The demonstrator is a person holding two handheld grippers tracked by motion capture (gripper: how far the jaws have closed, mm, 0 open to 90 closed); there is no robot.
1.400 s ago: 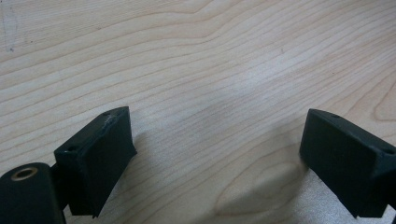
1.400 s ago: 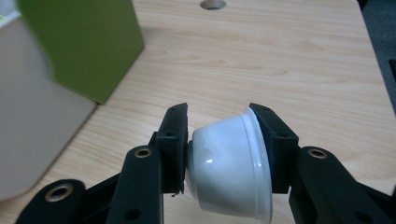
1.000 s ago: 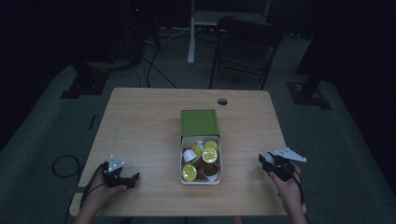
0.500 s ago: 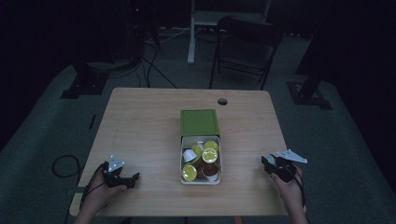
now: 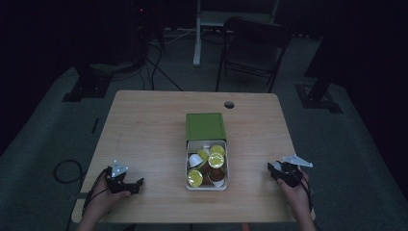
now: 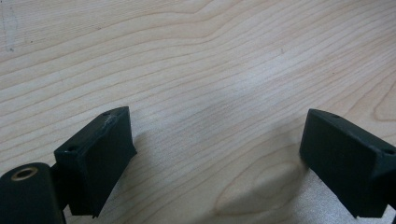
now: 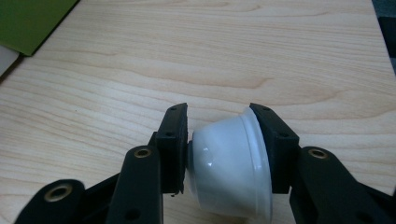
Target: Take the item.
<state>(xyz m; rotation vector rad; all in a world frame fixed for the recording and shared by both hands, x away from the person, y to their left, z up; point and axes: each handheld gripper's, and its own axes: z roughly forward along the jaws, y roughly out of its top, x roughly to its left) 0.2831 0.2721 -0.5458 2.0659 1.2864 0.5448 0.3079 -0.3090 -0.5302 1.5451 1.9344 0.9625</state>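
Down at the near left corner of the table (image 5: pixel 144 125), the left gripper (image 6: pixel 217 154) rested with its jaws spread wide and nothing but bare wood between them. In the middle sat the white tray (image 5: pixel 188 183), slid out from its green sleeve (image 5: pixel 205 126) and crowded with little capsules (image 5: pixel 216 160), some yellow-lidded, some brown.

Over at the near right edge, the right gripper (image 7: pixel 219 135) had one white capsule (image 7: pixel 231 170) clamped on its side, one pad on the narrow base, the other on the wide rim. It looked feather-light, thin plastic with a smooth glossy wall, likely to squirt out or dent under a hard squeeze. I judged that end-to-end hold the sound one: base and rim seemed stiffest, while the tapered flank would slip.
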